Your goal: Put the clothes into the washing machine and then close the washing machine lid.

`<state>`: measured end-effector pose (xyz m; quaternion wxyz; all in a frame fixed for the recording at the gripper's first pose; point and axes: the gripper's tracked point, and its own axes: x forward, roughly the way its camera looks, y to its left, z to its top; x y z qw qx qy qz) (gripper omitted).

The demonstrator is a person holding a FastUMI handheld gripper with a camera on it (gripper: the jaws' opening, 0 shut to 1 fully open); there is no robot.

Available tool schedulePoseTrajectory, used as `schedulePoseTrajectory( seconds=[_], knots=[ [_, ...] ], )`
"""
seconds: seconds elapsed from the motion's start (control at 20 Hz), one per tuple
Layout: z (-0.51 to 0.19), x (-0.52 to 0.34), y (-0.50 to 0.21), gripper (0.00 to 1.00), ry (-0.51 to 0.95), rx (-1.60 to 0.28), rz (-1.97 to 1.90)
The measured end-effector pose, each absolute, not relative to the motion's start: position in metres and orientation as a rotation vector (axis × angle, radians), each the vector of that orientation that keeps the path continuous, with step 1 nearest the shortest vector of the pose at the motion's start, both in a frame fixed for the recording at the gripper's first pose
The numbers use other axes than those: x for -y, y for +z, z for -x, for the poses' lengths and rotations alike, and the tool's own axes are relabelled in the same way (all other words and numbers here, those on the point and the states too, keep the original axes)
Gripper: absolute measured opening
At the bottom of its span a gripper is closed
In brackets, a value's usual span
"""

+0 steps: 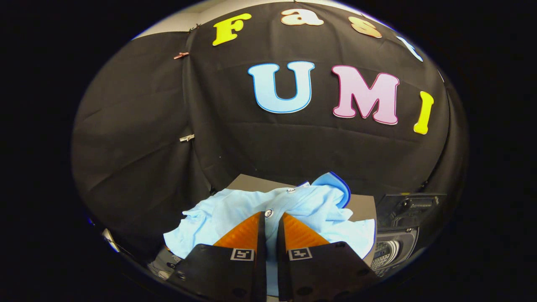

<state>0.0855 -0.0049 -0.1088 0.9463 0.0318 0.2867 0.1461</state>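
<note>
Gripper (272,218) fingers pinched narrow on light-blue buttoned cotton shirt (235,209), lifted (apparently) off grey table (361,206); open dark top-loading washing machine (394,247) beside, loading and lid-closing pending.

Not much to actually read here, tbh. The only sign-like things are two small square black-and-white code markers (242,254), one stuck on each finger of the gripper (272,216). They're patterns, not letters or numbers. Those fingers are pinched nearly together on the light blue shirt (235,205), which has no print or logo on the part I can see. The dark panel (413,207) on the washing machine (396,247) off to the right has a faint marking, way too small and blurry to make out.
</note>
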Motion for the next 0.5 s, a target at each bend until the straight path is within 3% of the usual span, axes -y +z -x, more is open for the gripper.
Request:
schedulePoseTrajectory(
  seconds=[0.5],
  knots=[
    [-0.082,0.070,-0.105,0.15,0.300,-0.584,-0.108]
  ],
)
